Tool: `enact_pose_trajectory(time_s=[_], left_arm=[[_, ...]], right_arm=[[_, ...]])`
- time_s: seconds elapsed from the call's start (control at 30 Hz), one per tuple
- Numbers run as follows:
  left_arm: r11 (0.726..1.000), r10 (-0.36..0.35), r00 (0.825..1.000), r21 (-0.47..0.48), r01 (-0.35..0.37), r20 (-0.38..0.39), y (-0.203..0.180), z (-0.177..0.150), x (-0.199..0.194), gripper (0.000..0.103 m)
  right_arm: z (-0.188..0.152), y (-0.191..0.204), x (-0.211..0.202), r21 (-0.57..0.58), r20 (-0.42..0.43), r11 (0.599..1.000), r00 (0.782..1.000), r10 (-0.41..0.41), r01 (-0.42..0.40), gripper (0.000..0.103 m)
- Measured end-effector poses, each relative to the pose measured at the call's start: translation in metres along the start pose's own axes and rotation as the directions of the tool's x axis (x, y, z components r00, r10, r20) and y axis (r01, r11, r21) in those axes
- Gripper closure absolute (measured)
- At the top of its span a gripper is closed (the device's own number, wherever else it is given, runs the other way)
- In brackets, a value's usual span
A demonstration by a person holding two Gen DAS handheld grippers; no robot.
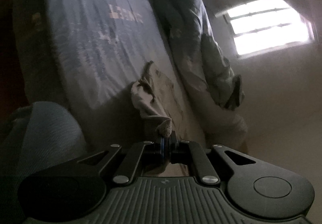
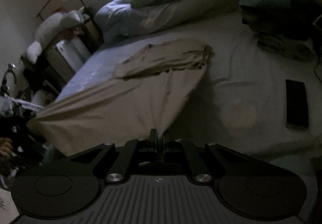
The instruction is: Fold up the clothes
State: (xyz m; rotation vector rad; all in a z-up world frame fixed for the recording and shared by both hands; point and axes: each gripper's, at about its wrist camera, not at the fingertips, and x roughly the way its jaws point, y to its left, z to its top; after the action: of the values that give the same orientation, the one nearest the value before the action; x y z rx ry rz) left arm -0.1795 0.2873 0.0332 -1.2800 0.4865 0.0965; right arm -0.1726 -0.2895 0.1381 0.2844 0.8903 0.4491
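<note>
Step in hand, as judged: the beige garment (image 2: 161, 75) is gripped at two points along its near edge and held taut off the bed (image 2: 231, 67), ready for a fold. Folding proper not yet visible; no crease laid.

Garment position: the far end lies bunched on the bed sheet, centre of the right wrist view. The near part rises from there in two stretched sheets of cloth, one running to the right gripper (image 2: 159, 137) and one running down to the left edge of that view, where it narrows to a point. What holds that point cannot be seen there.

Right gripper: jaws together, clamped on a gathered pinch of the beige cloth; fabric fans out from the tips.

Left gripper (image 1: 166, 140): jaws together, clamped on a corner of the same pale cloth (image 1: 153, 103), which trails away toward the bed. View is dim and strongly tilted.

Other items: dark phone (image 2: 296, 103) flat on the sheet, right of the garment, well apart from it. Crumpled duvet (image 2: 145, 8) at the far side.

Next move, as judged: keep both grips tight and even, carry the held edge over toward the bunched far end, and lay it flat. The bunched end probably needs smoothing first, otherwise wrinkles get folded in.
</note>
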Motion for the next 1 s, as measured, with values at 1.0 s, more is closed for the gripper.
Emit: enact_pose_trajectory(time_s=[1.0], left_arm=[[0.997, 0.067, 0.979, -0.061, -0.056, 0.191, -0.077, 0.176, 0.382, 0.095]], right_arm=[[0.306, -0.144, 0.284, 0.292, 0.296, 0.954, 0.955, -0.019, -0.072, 0.097]])
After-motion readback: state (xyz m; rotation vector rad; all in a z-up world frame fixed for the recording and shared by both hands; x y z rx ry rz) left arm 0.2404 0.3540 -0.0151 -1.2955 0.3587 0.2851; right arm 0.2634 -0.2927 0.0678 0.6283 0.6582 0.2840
